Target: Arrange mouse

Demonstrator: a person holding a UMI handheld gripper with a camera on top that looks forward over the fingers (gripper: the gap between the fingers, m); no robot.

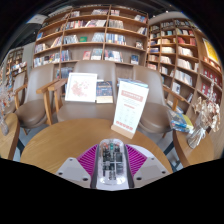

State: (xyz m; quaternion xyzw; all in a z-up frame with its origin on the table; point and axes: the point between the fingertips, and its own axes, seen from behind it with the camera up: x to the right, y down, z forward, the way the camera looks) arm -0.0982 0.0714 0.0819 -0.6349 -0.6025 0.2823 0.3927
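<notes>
A transparent computer mouse (111, 161) with dark inner parts showing through its clear shell sits between my gripper's two fingers, above the round wooden table (60, 140). My gripper (111, 163) is shut on the mouse, with the magenta pads (88, 157) pressed against its two sides. The mouse points forward along the fingers. Its underside is hidden.
A white standing sign card (130, 106) stands on the table just ahead and right. Wooden chairs (35, 108) ring the table. Display books (82, 87) and tall bookshelves (95, 40) fill the back. Magazines (185, 122) lie at the right.
</notes>
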